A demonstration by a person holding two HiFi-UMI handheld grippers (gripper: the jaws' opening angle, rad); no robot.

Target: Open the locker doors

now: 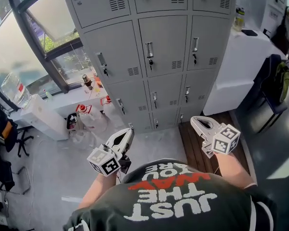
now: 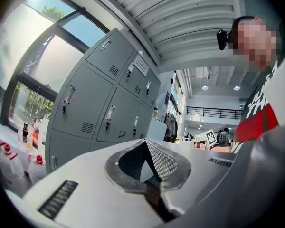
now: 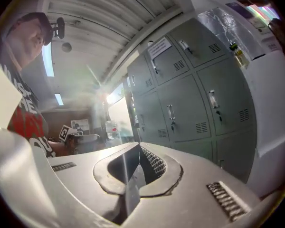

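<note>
A bank of grey lockers stands ahead of me, three columns wide, and every door I can see is closed, each with a small handle and a vent. My left gripper is held low in front of my chest, pointing at the bottom lockers and about a step short of them. Its jaws are shut with nothing between them. My right gripper hovers at the same height on the right, also shut and empty. The lockers show behind both grippers' jaws.
Several plastic bottles stand on the floor at the lockers' left, under a large window. A white counter adjoins the lockers on the right. A chair with a backpack is further right. A water jug sits at far left.
</note>
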